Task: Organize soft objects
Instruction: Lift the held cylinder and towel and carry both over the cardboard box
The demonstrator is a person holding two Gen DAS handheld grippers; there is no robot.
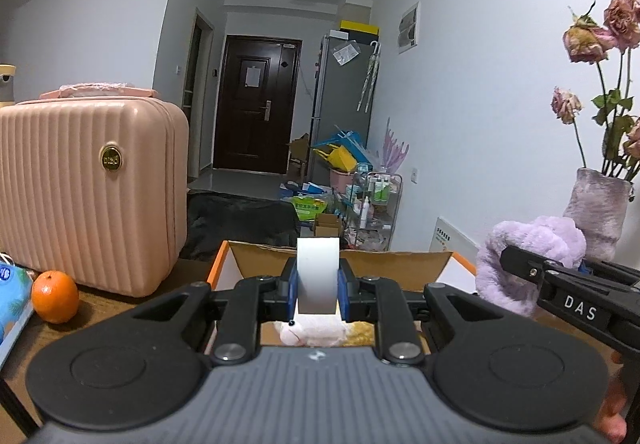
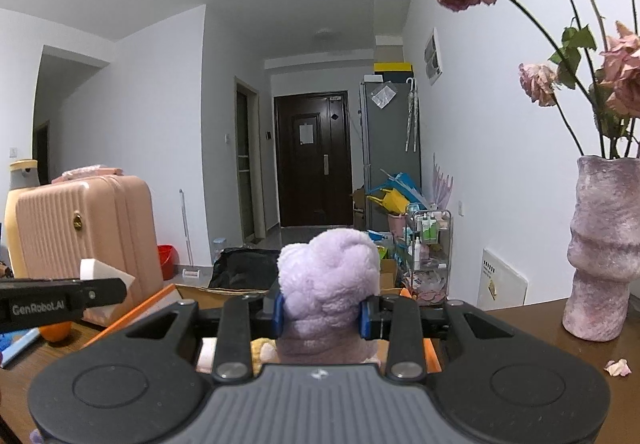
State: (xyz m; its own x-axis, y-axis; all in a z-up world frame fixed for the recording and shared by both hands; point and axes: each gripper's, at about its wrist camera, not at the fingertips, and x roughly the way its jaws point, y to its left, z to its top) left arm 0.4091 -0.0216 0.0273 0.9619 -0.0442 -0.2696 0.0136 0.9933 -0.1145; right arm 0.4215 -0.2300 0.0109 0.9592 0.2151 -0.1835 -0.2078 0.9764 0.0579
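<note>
Two grippers, each pinching something soft above the open cardboard box.

From the left wrist I see my left gripper (image 1: 318, 286) clamped on a white sponge block (image 1: 317, 276) that stands upright between the blue pads, over the cardboard box (image 1: 400, 262); a pale plush (image 1: 310, 332) lies in the box just below. The pink suitcase (image 1: 88, 188) and orange (image 1: 55, 297) sit off to the gripper's left, my right gripper (image 1: 516, 264) to its right with room between. From the right wrist, my right gripper (image 2: 322, 314) squeezes the purple plush toy (image 2: 330, 280) above the box's orange edge (image 2: 132, 314); the vase (image 2: 602, 248) stands well clear to the right.
</note>
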